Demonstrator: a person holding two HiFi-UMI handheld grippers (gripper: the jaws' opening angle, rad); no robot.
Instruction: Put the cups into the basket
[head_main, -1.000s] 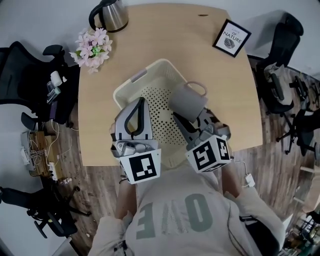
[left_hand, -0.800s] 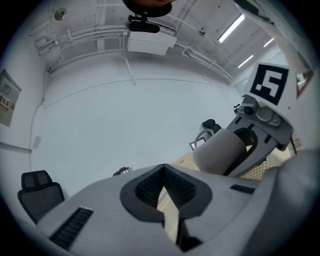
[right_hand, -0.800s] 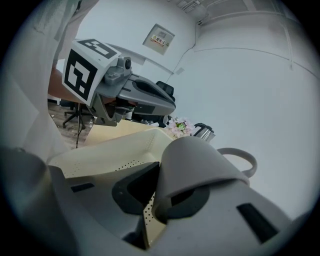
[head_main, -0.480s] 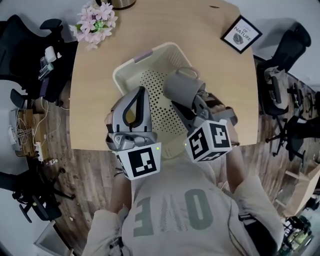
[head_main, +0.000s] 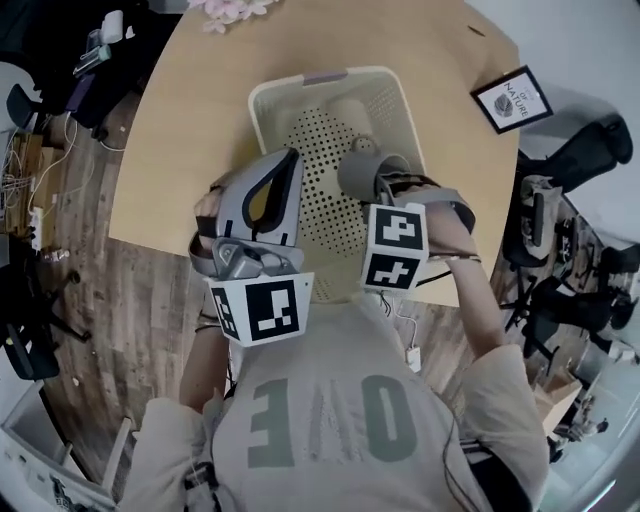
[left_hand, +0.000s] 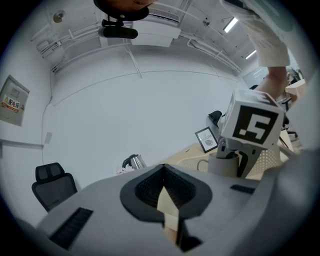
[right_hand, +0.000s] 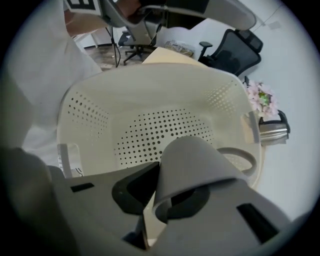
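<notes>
The right gripper (head_main: 372, 190) is clenched on the rim of the matte grey handled cup (head_main: 358, 172) and holds it over the interior of the cream perforated plastic basket (head_main: 262, 110). The basket stands on the light wooden desk (head_main: 180, 150). The left gripper (head_main: 283, 165) is closed and empty.

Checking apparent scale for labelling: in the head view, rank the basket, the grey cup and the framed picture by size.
1. basket, clearly largest.
2. grey cup and framed picture look about alike; the cup sits nearer the camera, so no ranking.
</notes>
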